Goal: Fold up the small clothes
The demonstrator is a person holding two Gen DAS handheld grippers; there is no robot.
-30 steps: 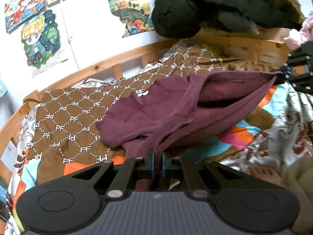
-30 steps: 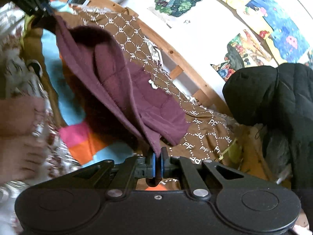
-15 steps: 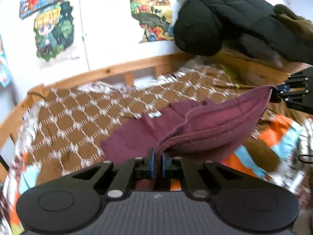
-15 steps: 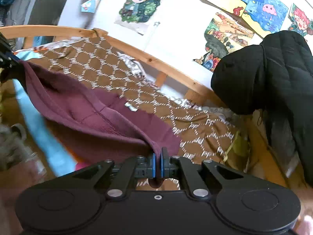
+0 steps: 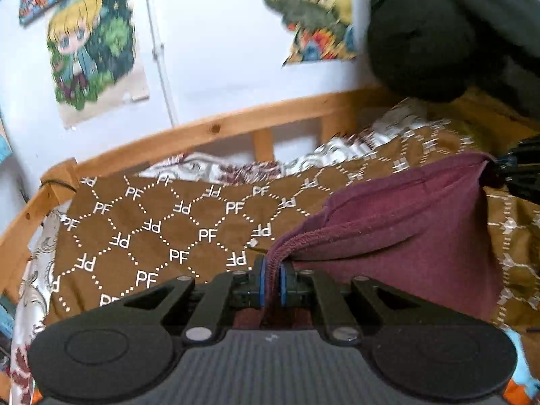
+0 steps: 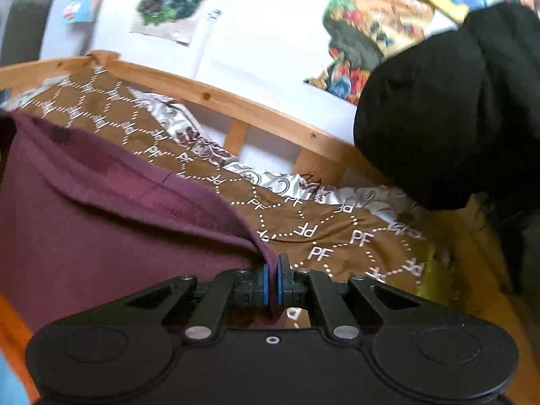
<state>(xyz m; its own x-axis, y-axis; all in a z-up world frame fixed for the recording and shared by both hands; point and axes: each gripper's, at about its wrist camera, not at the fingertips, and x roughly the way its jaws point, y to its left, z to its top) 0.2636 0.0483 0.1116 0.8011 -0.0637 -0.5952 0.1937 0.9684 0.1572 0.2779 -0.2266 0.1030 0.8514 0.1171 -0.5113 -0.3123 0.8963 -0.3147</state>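
A maroon garment (image 5: 398, 233) hangs stretched between my two grippers above the bed. My left gripper (image 5: 272, 271) is shut on its ribbed edge. My right gripper (image 6: 272, 275) is shut on the opposite corner of the same garment (image 6: 101, 222). The right gripper also shows at the right edge of the left wrist view (image 5: 521, 175), pinching the far corner. The cloth sags in a fold between them, over the brown blanket. Its lower part is hidden behind the gripper bodies.
A brown blanket with white PF lettering (image 5: 162, 233) covers the bed. A wooden rail (image 5: 236, 125) runs along the far side by a white wall with posters. A black padded jacket (image 5: 455, 33) lies piled at the right, and also shows in the right wrist view (image 6: 455, 108).
Both grippers have carried the garment forward toward the wall and rail. The cloth has gone from spread on the bed to lifted and doubled between them. Both stay shut.
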